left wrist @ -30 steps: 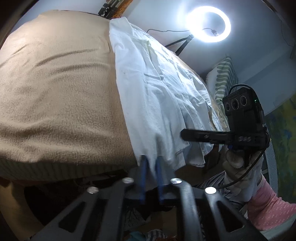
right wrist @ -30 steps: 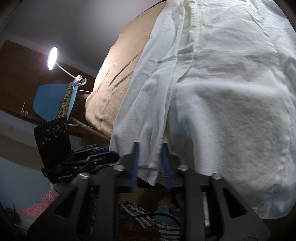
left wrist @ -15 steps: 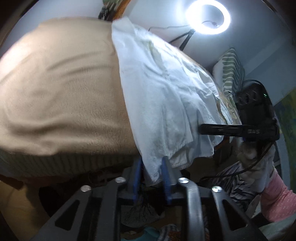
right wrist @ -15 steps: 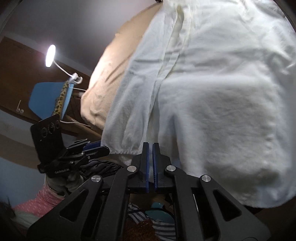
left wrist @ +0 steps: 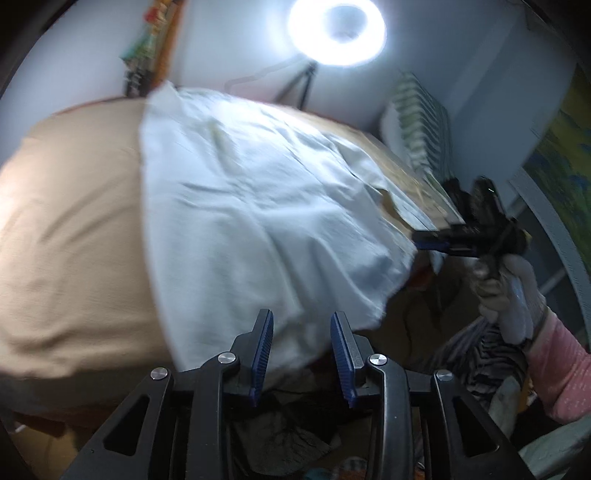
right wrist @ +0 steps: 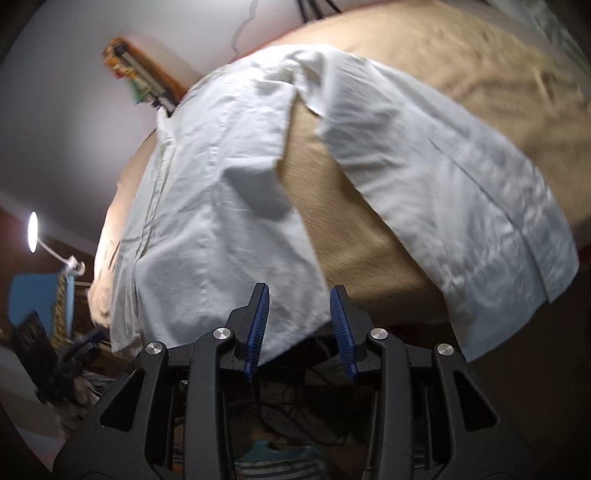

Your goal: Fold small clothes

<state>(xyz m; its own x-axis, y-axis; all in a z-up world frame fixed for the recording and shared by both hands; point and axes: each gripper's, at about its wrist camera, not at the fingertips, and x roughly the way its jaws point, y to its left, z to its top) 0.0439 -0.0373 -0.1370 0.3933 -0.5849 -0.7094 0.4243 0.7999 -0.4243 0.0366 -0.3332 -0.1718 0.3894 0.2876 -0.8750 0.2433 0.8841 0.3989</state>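
A white shirt (left wrist: 258, 206) lies spread on a tan blanket (left wrist: 70, 229), its hem hanging over the near edge. My left gripper (left wrist: 301, 334) is open, its blue pads either side of the hem without holding it. In the right wrist view the shirt (right wrist: 214, 221) shows its front placket and a sleeve (right wrist: 461, 192) spread to the right over the blanket (right wrist: 354, 229). My right gripper (right wrist: 299, 314) is open at the hem's edge. The right gripper also shows in the left wrist view (left wrist: 428, 242), at the shirt's right corner.
A ring light (left wrist: 336, 31) on a tripod stands behind the bed. A green striped pillow (left wrist: 424, 129) lies at the far right. Striped clothes (left wrist: 476, 362) lie below the bed edge. A desk lamp (right wrist: 33, 230) shines at the left.
Both grippers have opened and let go of the shirt's hem. The shirt now lies spread flatter on the blanket, and both cameras have swung to new angles.
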